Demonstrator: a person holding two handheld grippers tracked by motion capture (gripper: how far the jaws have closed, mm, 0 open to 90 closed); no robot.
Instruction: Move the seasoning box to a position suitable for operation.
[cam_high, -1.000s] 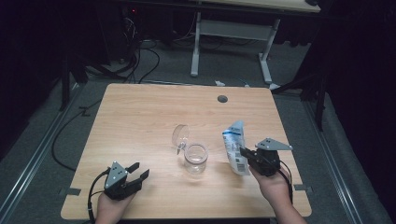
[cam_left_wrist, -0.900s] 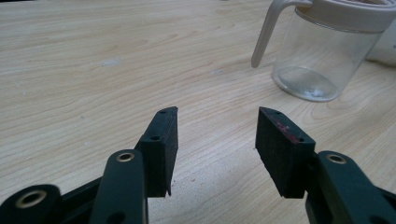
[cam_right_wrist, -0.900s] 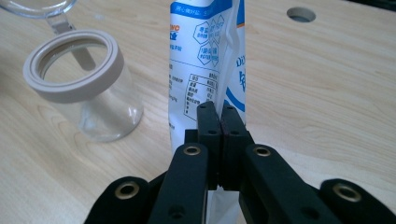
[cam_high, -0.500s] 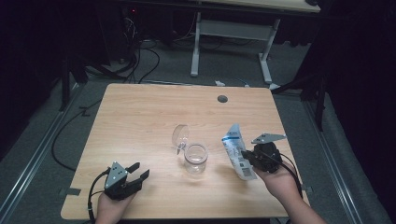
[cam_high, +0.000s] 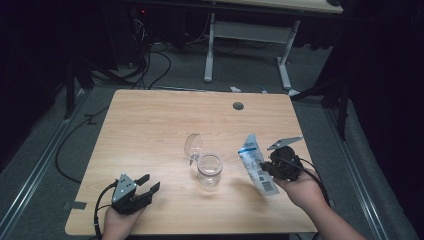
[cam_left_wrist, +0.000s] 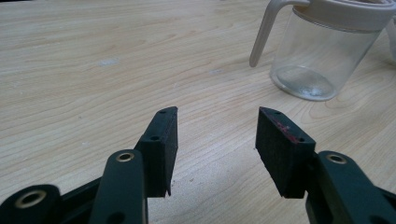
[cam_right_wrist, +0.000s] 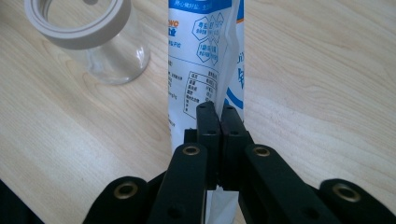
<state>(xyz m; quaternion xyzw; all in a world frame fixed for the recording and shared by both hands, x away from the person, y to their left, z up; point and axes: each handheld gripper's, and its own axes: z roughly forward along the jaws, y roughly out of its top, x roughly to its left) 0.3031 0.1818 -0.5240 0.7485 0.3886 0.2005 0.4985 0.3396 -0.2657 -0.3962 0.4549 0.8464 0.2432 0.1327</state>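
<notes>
Beside the open glass jar (cam_high: 209, 169), the soft, light pouch (cam_high: 257, 170) was held above the table by the right gripper (cam_high: 272, 169), clamped onto its lower edge; the left gripper (cam_high: 145, 184) was left open, nothing held. Probably crinkly and floppy, so best pinched at the seam.

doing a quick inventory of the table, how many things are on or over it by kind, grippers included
Clear glass jar with open lid: 1
White and blue pouch, clamped in the right gripper: 1
Grippers, counting that one and the open left gripper: 2
Total: 4
</notes>
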